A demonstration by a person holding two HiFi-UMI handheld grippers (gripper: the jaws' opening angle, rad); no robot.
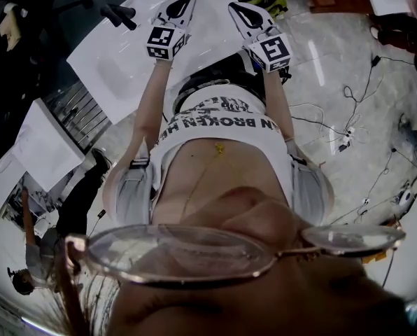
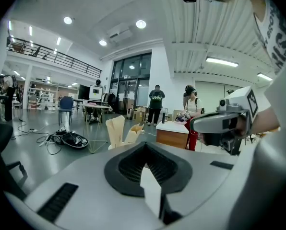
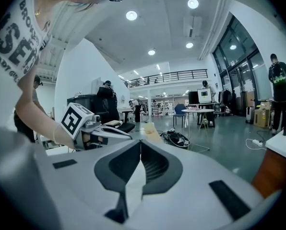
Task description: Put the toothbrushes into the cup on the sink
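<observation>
risk: toothbrushes and cup show in no view; tongs point out at the room, so a blind reach could tip the cup.
counter [image 1: 117, 61]: glossy white slab, flat.
left tongs [image 2: 145, 145]: clenched, empty; smooth grey shell, ribbed black pads [image 2: 128, 169].
right tongs [image 3: 140, 143]: clenched, empty; same build.

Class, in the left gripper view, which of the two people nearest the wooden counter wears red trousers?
The right-hand person, in a white top; the other person wears dark clothes.
</observation>
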